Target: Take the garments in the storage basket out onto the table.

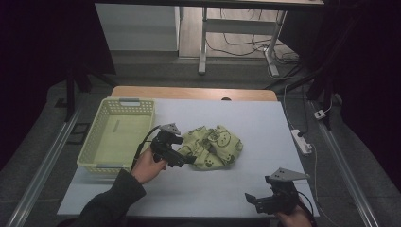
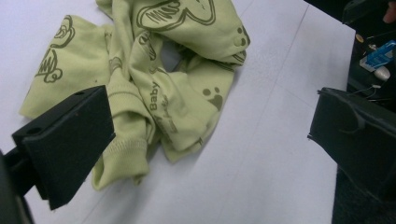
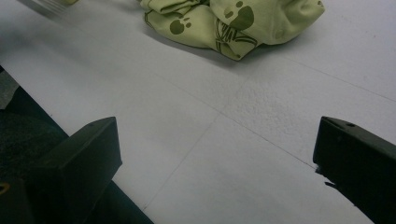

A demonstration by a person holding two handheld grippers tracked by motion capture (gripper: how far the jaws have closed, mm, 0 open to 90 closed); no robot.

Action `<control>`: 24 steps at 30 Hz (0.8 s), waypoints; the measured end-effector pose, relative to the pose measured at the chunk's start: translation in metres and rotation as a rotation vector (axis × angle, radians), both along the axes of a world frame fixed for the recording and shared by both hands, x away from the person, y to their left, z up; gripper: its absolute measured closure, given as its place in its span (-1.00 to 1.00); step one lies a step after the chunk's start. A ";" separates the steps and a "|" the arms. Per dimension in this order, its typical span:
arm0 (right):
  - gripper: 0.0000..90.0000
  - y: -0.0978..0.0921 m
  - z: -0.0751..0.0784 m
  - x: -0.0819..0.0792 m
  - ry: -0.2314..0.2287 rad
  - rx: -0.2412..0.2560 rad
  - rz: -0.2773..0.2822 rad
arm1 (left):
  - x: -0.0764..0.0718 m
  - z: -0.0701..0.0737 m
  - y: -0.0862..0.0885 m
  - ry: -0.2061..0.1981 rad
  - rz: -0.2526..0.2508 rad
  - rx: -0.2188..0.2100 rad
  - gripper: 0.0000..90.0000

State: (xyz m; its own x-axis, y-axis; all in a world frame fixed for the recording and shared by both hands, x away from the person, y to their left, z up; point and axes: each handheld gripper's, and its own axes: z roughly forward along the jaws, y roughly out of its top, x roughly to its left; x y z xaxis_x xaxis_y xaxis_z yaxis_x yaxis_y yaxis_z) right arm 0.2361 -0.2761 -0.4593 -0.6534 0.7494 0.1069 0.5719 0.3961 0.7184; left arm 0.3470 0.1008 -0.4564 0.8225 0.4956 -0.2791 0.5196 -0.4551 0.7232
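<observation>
A crumpled light-green baby garment with dark bear and paw prints lies in the middle of the white table. My left gripper is at the garment's left edge, open, its jaws wide apart. In the left gripper view the garment lies just past the left jaw, with a ribbed cuff nearest, and nothing sits between the jaws. My right gripper is low at the table's front right, open and holding nothing. The right gripper view has the garment far ahead beyond bare table.
A pale yellow-green plastic basket stands at the table's left, beside my left hand. A white power strip lies on the floor off the right edge. Desk legs and cables stand beyond the far edge.
</observation>
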 end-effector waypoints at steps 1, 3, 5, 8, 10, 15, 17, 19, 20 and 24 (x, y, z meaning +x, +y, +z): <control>-0.99 0.000 0.000 0.000 -0.002 -0.003 0.000 | -0.002 0.000 0.002 0.002 0.001 -0.006 -1.00; -0.99 0.000 0.000 0.000 -0.004 -0.003 0.001 | -0.006 0.001 0.004 0.002 -0.001 -0.013 -1.00; -0.99 0.000 0.000 -0.001 -0.007 -0.006 -0.002 | -0.010 0.003 0.008 0.002 0.000 -0.019 -1.00; -0.99 0.001 0.000 -0.001 -0.011 -0.010 -0.002 | -0.017 0.004 0.014 -0.002 0.008 -0.030 -1.00; -0.99 0.001 0.001 -0.002 -0.017 -0.017 0.001 | -0.024 0.005 0.020 -0.006 0.019 -0.033 -1.00; -0.99 0.003 0.001 -0.003 -0.033 -0.030 0.007 | -0.040 0.008 0.040 -0.004 0.061 -0.066 -1.00; -0.99 0.003 0.001 -0.003 -0.034 -0.030 0.009 | -0.046 0.009 0.049 0.003 0.075 -0.086 -0.99; -0.99 0.003 0.001 -0.003 -0.035 -0.029 0.009 | -0.054 0.009 0.058 -0.001 0.101 -0.090 -0.99; -0.99 0.003 0.001 -0.003 -0.035 -0.027 0.009 | -0.057 0.009 0.063 -0.003 0.117 -0.084 -0.99; -0.99 0.003 0.001 -0.003 -0.032 -0.023 0.009 | -0.070 0.008 0.080 0.004 0.143 -0.098 -0.99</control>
State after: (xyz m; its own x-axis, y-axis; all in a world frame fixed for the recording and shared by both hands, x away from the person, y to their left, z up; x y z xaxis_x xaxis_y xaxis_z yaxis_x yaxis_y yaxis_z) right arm 0.2333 -0.2735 -0.4584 -0.6630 0.7455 0.0690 0.5450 0.4174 0.7271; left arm 0.2773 0.1805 -0.4480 0.7441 0.5780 -0.3350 0.5771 -0.3036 0.7582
